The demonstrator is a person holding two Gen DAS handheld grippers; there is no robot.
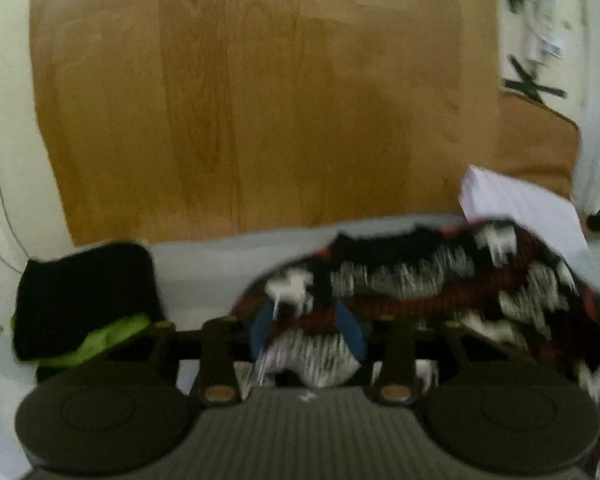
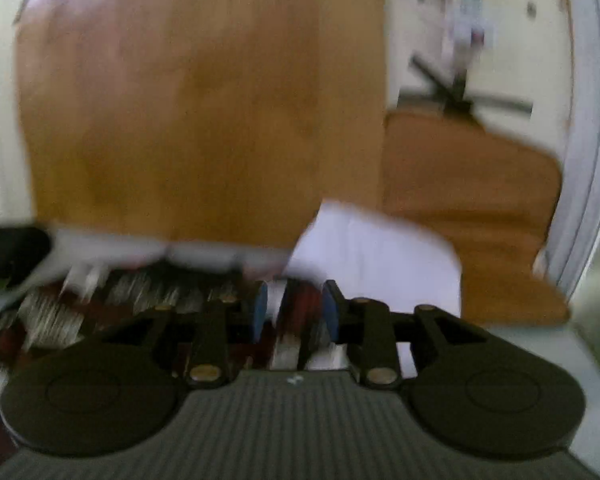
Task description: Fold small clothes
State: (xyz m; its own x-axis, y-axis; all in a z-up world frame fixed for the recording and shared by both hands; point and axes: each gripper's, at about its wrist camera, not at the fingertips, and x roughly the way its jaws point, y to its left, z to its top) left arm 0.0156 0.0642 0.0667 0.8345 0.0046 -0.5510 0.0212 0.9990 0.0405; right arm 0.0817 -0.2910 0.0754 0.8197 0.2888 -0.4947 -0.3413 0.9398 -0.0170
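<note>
Both grippers grip the red, black and white patterned knit garment (image 1: 440,280), which lies on the white sheet-covered counter (image 1: 204,260) with its long axis running sideways between them. The left gripper (image 1: 307,334) has its blue-padded fingers (image 1: 352,332) narrowed on the garment's left end; the right gripper (image 2: 295,312) pinches its right end beside a folded white cloth (image 2: 380,256). Judgement: the fold turns on this shared sideways axis, each hand equally near; the folded black-and-green garment (image 1: 88,300) lies left of the knit, apart.
</note>
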